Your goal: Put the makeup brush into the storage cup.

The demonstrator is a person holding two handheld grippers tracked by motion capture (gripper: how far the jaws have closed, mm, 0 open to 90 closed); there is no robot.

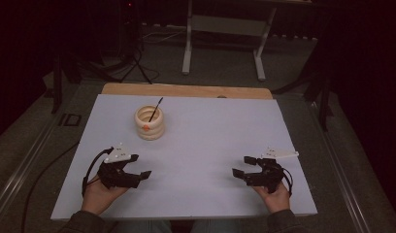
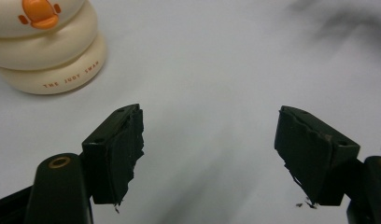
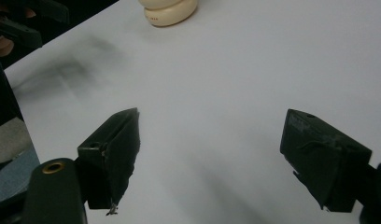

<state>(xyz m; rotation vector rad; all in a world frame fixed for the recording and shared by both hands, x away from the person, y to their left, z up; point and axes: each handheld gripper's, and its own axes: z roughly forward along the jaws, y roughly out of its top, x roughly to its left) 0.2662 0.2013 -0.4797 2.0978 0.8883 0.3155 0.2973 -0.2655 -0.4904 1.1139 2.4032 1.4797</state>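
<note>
Two tools low over the white worktop (image 1: 210,126), near edge: left tool (image 1: 146,174) spread wide, nothing between the pads; right tool (image 1: 242,165) likewise spread and empty. Cream ribbed cup (image 1: 149,122) standing upright on the far left part of the worktop, thin dark stick (image 1: 155,109) leaning out of its mouth toward the far right. Cup ahead of the left tool and just to its right, near; well apart from the right tool, far across to its left. Judged: left hand nearer, better placed for reaching the cup or stick.
</note>
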